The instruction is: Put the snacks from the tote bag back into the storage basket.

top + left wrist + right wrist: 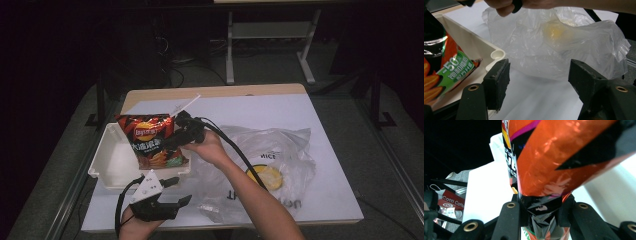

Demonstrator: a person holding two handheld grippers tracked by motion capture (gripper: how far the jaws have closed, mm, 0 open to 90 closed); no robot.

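The right gripper [172, 141] is held out ahead on an extended right forearm [250, 200], the hand [207, 147] wrapped round its body, its fingers [510, 216] pinched on a chip bag [150, 140]. The left gripper [172, 192] sits low near the desk's near edge, left hand [135, 225] behind it, its fingers [496, 82] spread wide with nothing between them.

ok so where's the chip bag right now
In the high view the chip bag is left of centre, pinched by the right gripper over the white tray.
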